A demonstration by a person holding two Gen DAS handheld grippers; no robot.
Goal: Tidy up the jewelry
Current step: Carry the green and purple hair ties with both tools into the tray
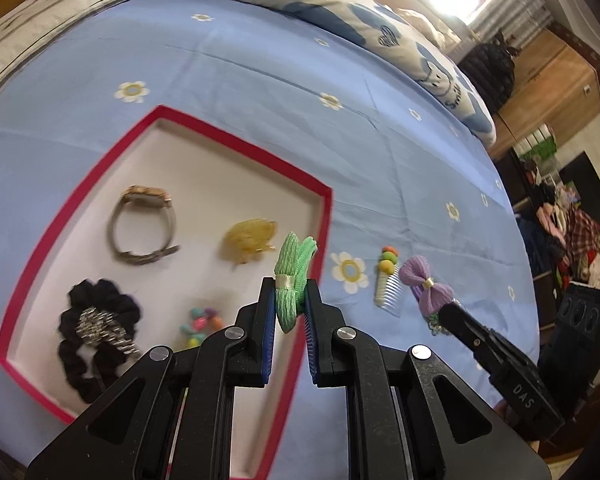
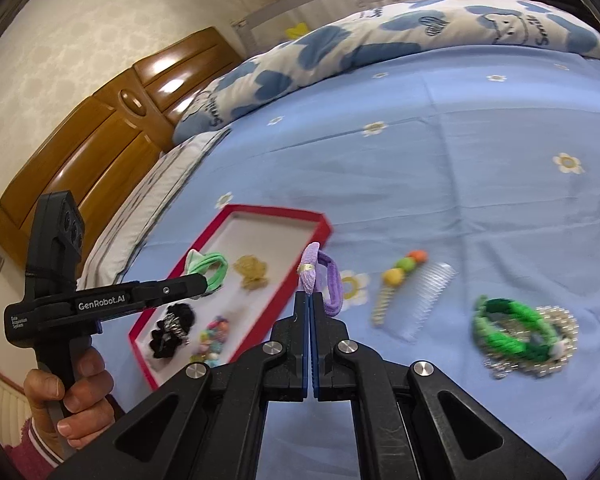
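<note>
A red-rimmed tray (image 1: 80,184) with a white floor lies on the blue bed sheet. It holds a watch (image 1: 142,224), a yellow hair claw (image 1: 250,236), a black scrunchie (image 1: 94,328) and coloured beads (image 1: 202,322). My left gripper (image 1: 291,292) is shut on a green bow hair tie (image 1: 294,276), held over the tray's right rim. My right gripper (image 2: 310,304) is shut on a purple bow hair tie (image 2: 326,276), just right of the tray (image 2: 300,216). In the left wrist view it shows at the right (image 1: 446,310).
A comb with coloured balls (image 2: 414,288) lies on the sheet right of the tray. A green bracelet with a beaded one (image 2: 524,332) lies further right. A heart-patterned quilt (image 2: 380,40) is at the far side. A wooden headboard (image 2: 100,128) stands at left.
</note>
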